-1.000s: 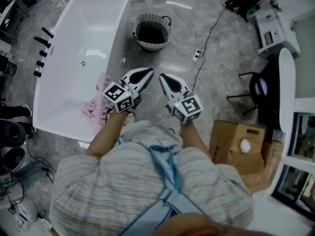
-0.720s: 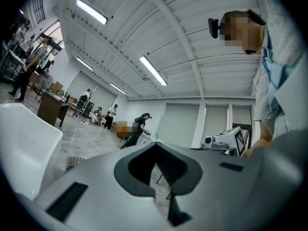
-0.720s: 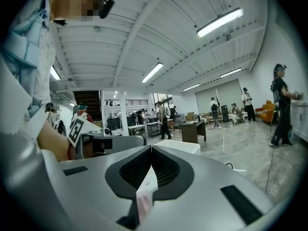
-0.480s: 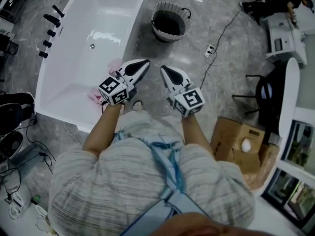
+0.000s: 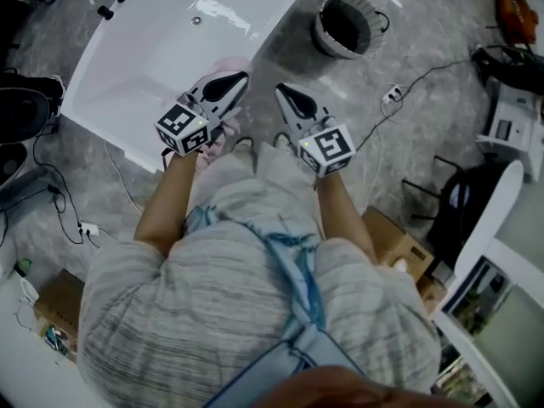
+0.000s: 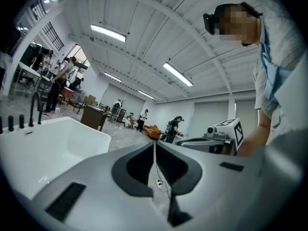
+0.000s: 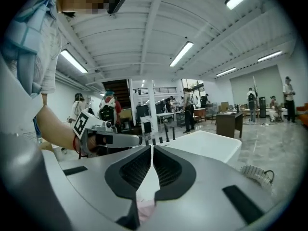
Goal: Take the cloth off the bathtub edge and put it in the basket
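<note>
At upper centre, your left tongs [image 5: 240,78] and right tongs [image 5: 280,89] are both closed and empty. The pale pink cloth [image 5: 223,63] lies on the white bathtub's [image 5: 153,49] edge, near the left tongs.

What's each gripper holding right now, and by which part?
Nothing: left gripper and right gripper are both shut and empty; the pink cloth lies on the bathtub edge, ungripped.

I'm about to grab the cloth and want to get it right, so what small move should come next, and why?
Probably open the left gripper and dip it to the pink cloth: its jaws are shut and empty, and the cloth lies on the bathtub edge just by its tip.
</note>
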Demonstrator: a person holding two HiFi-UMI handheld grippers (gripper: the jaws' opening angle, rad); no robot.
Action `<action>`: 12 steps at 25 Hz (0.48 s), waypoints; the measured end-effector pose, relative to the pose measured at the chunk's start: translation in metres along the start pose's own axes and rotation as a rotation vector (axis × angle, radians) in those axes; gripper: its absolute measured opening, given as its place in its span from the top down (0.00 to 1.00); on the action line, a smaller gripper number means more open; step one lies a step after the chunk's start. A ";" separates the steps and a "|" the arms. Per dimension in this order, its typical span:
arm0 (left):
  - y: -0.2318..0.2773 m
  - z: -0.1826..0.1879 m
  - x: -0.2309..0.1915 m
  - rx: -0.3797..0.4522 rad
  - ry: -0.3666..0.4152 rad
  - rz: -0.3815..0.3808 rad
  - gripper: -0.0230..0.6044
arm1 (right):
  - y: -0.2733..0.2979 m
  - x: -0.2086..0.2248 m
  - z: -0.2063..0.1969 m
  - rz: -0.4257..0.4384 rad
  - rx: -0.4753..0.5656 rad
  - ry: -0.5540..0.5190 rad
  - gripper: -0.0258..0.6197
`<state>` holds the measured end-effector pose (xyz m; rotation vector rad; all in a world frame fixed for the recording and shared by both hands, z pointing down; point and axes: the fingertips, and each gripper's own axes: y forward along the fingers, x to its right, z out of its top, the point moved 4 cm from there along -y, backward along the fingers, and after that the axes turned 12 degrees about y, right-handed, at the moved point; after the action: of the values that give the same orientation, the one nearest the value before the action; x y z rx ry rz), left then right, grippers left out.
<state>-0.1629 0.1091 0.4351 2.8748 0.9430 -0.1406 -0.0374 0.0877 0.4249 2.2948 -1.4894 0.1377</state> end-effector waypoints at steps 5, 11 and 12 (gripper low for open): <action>-0.043 -0.026 -0.012 -0.037 -0.049 0.133 0.96 | 0.042 -0.013 -0.016 0.157 -0.090 -0.059 0.95; -0.086 -0.057 -0.015 -0.095 -0.095 0.256 0.95 | 0.079 -0.029 -0.041 0.322 -0.163 -0.116 0.95; -0.092 -0.063 -0.015 -0.108 -0.100 0.270 0.95 | 0.085 -0.033 -0.044 0.348 -0.177 -0.127 0.95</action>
<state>-0.2264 0.1830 0.4923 2.8299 0.5218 -0.1994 -0.1219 0.1025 0.4786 1.9221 -1.8759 -0.0445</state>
